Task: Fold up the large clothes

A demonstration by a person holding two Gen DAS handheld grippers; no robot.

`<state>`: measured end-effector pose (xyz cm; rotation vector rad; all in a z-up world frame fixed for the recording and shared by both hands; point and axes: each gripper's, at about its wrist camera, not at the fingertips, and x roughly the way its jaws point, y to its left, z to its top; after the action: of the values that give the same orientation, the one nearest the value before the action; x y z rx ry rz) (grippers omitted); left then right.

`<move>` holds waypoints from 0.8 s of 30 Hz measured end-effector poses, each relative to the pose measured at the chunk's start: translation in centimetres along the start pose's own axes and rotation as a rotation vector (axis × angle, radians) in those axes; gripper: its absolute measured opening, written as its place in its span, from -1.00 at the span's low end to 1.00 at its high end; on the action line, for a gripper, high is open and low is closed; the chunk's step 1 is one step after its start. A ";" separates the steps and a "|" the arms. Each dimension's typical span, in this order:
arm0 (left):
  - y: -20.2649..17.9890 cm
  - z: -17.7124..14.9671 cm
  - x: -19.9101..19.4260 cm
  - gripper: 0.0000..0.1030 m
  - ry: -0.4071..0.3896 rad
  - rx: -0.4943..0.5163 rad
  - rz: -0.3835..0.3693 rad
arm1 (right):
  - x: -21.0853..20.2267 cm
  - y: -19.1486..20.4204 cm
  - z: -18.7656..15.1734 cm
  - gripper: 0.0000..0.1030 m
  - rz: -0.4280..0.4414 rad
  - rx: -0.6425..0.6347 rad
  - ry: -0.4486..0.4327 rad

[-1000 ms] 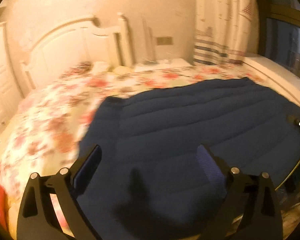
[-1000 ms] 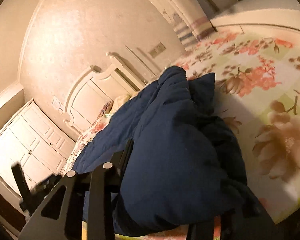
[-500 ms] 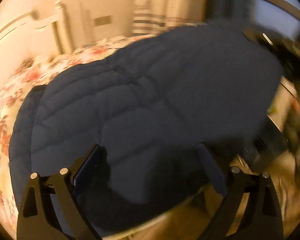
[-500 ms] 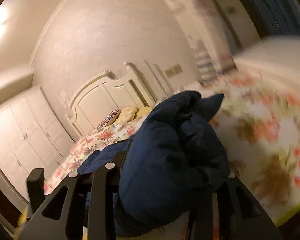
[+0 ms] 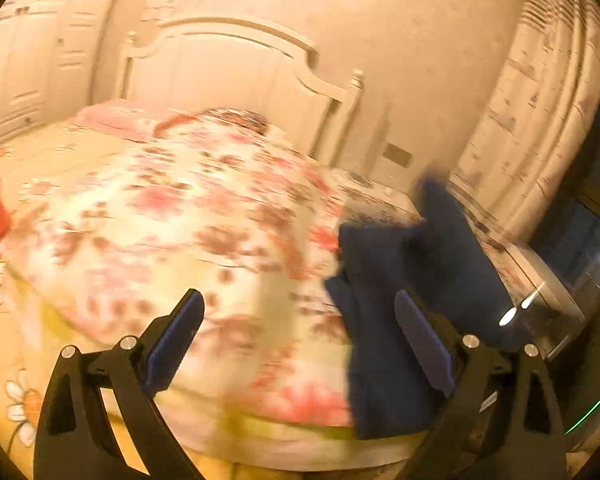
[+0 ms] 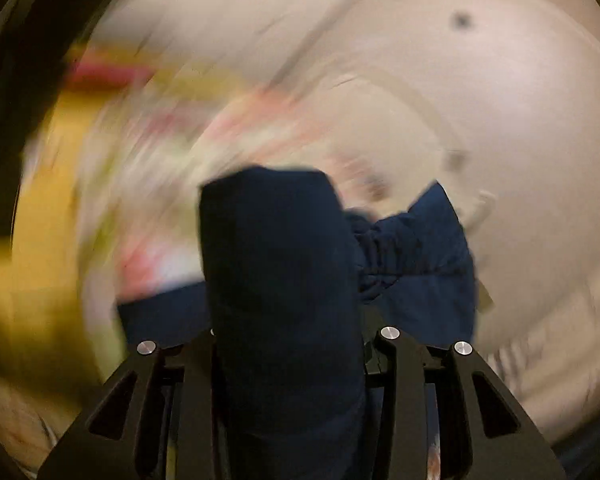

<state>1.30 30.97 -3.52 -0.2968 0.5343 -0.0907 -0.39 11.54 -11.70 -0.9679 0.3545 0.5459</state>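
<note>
My left gripper hangs over the floral quilt on the bed, jaws spread wide and holding nothing. The navy padded garment drapes off the bed's right edge. My right gripper has its jaws pinching a bunched fold of that garment; the background is blurred.

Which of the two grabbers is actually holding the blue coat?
The right gripper: its jaws are clamped on the blue coat. The left gripper is open, holding nothing.
</note>
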 end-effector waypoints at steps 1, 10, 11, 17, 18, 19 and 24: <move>0.3 -0.1 -0.2 0.86 -0.003 0.004 0.009 | 1.2 2.7 -0.4 -0.12 -0.052 -0.103 0.013; -11.2 4.4 3.1 0.95 0.010 0.302 -0.112 | 1.1 4.5 -1.1 -0.03 -0.119 -0.167 0.001; -14.1 5.6 4.8 0.95 0.037 0.368 -0.141 | 0.8 4.9 -1.4 -0.03 -0.125 -0.172 -0.001; -22.4 5.3 19.3 0.96 0.292 0.652 -0.025 | -0.7 3.9 -1.6 0.47 -0.057 -0.124 -0.054; -22.2 4.2 22.0 0.96 0.324 0.684 -0.002 | -1.3 3.6 -1.8 0.64 -0.033 -0.109 -0.070; -21.6 3.6 23.2 0.96 0.336 0.671 -0.027 | -2.2 3.1 -2.1 0.66 0.007 -0.085 -0.093; -15.3 3.5 25.5 0.96 0.334 0.369 -0.110 | -7.7 -4.0 -5.3 0.65 0.161 0.195 -0.239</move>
<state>24.82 13.15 -8.50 0.0525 0.8183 -0.3456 -4.53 3.11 -7.76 -0.6803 0.2665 0.7520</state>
